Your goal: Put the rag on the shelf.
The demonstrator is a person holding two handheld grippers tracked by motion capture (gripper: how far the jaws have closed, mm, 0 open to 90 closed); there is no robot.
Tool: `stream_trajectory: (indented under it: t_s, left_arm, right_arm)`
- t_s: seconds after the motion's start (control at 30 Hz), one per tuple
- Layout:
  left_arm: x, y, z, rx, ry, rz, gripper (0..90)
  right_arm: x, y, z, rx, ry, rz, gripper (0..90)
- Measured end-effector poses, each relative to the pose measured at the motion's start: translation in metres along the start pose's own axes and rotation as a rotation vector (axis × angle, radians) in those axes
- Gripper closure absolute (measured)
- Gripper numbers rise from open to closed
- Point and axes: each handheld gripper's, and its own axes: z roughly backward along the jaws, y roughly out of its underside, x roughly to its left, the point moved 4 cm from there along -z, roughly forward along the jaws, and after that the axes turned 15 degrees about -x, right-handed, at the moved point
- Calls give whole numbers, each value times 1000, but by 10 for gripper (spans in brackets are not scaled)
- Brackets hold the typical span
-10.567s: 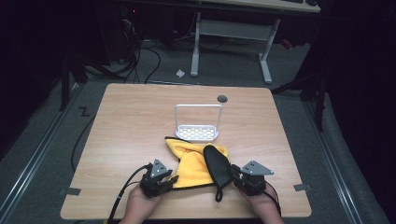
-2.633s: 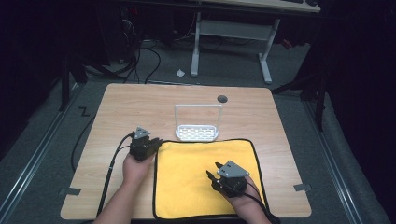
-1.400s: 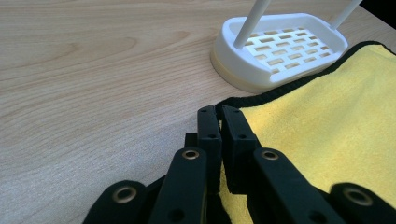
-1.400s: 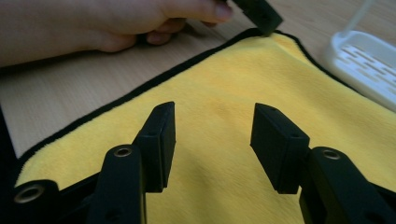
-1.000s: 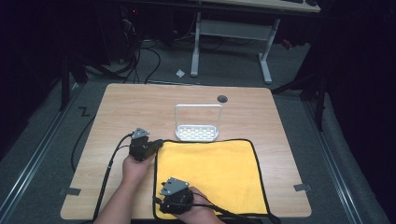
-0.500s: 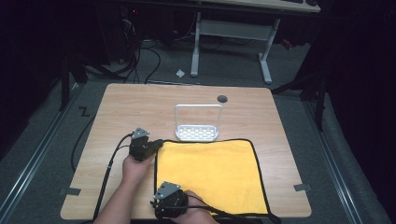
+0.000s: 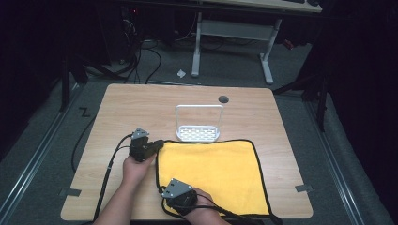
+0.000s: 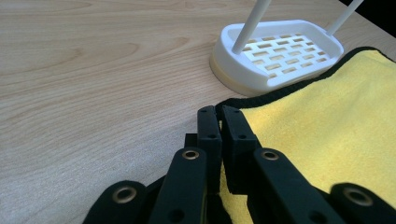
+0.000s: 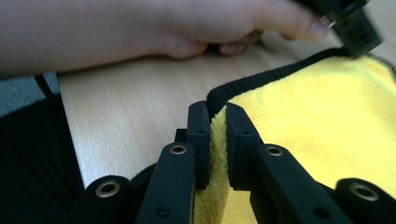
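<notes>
Two bare forearms, no sleeves in sight, enter at the bottom of the high view. Each hand carries a black gripper topped by a grey three-cornered plate: the left gripper [image 7: 157,144] at centre left, the right gripper [image 7: 164,192] at bottom centre. Black cables trail from both. Brass-ringed rivets stud the matte black jaw arms.

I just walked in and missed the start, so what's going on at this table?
A person works a yellow cloth spread flat on the wooden table with two handheld tools. The left gripper is shut on the cloth's far left corner, near a white slotted tray. The right gripper sits at the near left corner; its jaws have just been closing, with the black-trimmed edge pinched between them. Both left corners look held.
</notes>
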Motion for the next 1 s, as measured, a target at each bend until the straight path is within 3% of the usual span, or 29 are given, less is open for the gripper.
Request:
stream_trajectory:
  t_s: [0.1,0.23,0.47,0.73,1.0]
  left_arm:
    - [0,-1,3,-12,-11,5,866]
    - [2,-5,10,-57,-18,46,867]
    - [11,-16,32,-134,-35,89,869]
    - [31,-18,55,-125,-79,99,874]
    - [60,-26,100,-126,-160,111,875]
  right_arm:
    - [-1,-6,3,-28,12,3,824]
    - [3,-13,3,-55,13,7,824]
    - [13,-25,-2,-85,-6,14,823]
    - [27,-43,-17,-122,-40,16,823]
    - [50,-61,-48,-151,-120,25,823]
